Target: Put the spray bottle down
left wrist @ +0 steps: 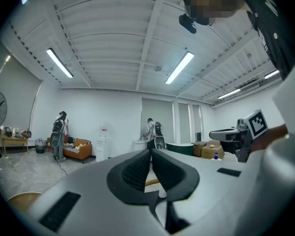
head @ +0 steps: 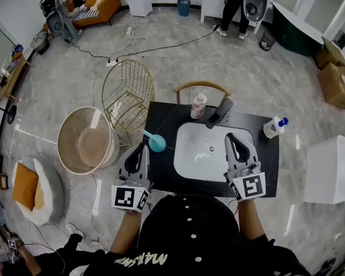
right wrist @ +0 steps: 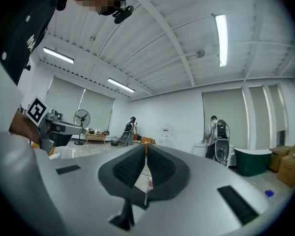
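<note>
Both arms are held bent, with the grippers level above the near edge of the counter (head: 167,119), one on each side of the sink (head: 185,154). Left gripper (head: 142,146): jaws pressed together, nothing between. Right gripper (head: 230,136): same, empty. The spray bottle (head: 274,127) is stood on the counter's far right corner, apart from both. Sink and counter are seen only in the head view. Ceiling and the far room are shown in the gripper views.

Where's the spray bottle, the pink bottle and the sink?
spray bottle (head: 273,128): head view, on its white body.
pink bottle (head: 198,107): head view, on its body.
sink (head: 195,154): head view, on the bare white basin.
</note>
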The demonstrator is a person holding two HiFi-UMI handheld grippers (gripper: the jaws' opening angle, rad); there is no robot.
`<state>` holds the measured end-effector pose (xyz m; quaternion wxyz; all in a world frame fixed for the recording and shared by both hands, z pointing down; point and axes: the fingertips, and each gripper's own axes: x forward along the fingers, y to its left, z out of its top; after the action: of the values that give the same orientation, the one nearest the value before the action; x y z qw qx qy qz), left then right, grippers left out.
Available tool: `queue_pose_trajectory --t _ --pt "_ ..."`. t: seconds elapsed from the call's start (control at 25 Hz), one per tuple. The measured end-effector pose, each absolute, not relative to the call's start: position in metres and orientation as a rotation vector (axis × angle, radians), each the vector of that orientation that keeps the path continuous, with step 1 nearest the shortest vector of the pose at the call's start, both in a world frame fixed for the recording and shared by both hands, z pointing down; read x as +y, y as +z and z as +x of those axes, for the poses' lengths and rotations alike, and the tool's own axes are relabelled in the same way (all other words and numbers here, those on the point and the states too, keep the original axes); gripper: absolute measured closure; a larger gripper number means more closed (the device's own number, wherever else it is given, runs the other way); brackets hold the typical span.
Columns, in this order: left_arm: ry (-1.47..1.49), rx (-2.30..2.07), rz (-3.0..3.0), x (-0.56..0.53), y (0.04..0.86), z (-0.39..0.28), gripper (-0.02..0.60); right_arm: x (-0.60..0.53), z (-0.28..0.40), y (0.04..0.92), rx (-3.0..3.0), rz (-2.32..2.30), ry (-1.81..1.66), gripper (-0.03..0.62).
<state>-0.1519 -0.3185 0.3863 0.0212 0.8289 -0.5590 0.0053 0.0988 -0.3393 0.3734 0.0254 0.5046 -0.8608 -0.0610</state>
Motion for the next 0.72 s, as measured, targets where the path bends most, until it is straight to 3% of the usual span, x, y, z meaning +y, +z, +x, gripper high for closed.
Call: queue_pose_trajectory --t 0.72 --pt "-0.017 -1.724 2.624 -0.322 0.372 -0.145 0.555 -0.341 0.11 0.371 -2.612 1.675 -0.183 0.599"
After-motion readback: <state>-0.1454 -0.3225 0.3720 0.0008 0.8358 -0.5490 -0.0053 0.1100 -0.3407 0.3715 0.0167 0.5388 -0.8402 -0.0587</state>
